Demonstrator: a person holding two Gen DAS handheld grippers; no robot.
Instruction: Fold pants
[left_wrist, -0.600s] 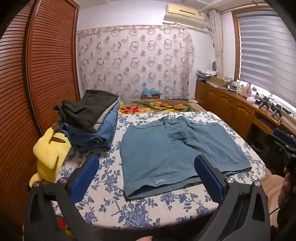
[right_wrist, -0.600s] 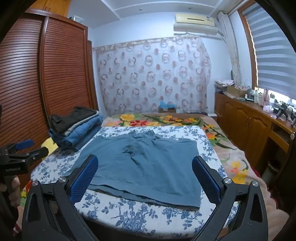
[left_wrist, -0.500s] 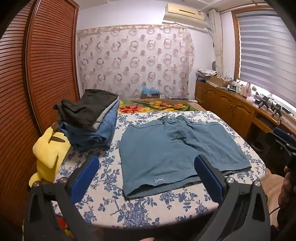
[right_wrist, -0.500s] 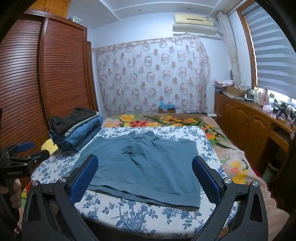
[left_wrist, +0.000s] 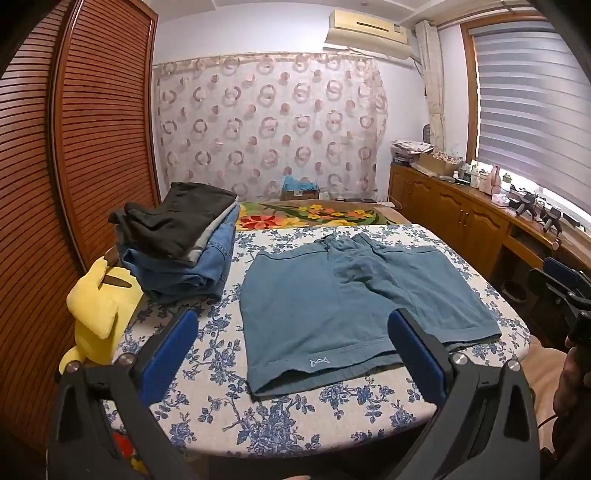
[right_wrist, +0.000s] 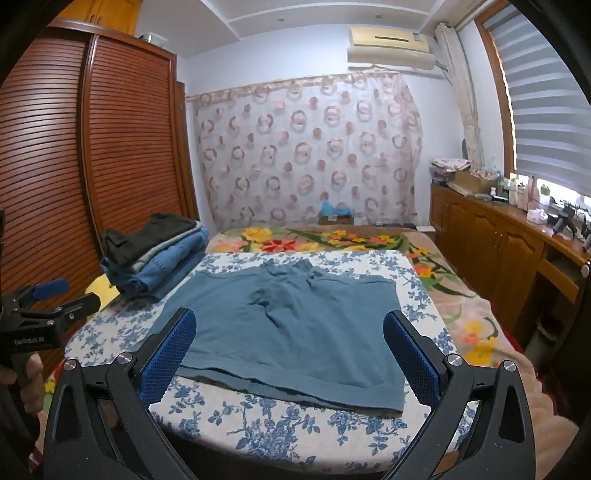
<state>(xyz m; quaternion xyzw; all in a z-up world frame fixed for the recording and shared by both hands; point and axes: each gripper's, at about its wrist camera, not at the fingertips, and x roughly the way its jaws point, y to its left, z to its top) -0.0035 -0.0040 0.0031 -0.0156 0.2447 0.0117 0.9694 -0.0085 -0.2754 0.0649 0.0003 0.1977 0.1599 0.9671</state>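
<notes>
While both my grippers hung wide apart and empty, the teal pants (left_wrist: 343, 302) lay flat on the floral counter (left_wrist: 280, 417), waistband far, hems toward me. My left gripper (left_wrist: 291, 354) faced the left hem corner and my right gripper (right_wrist: 290, 354) the right one, each about equally near.
</notes>
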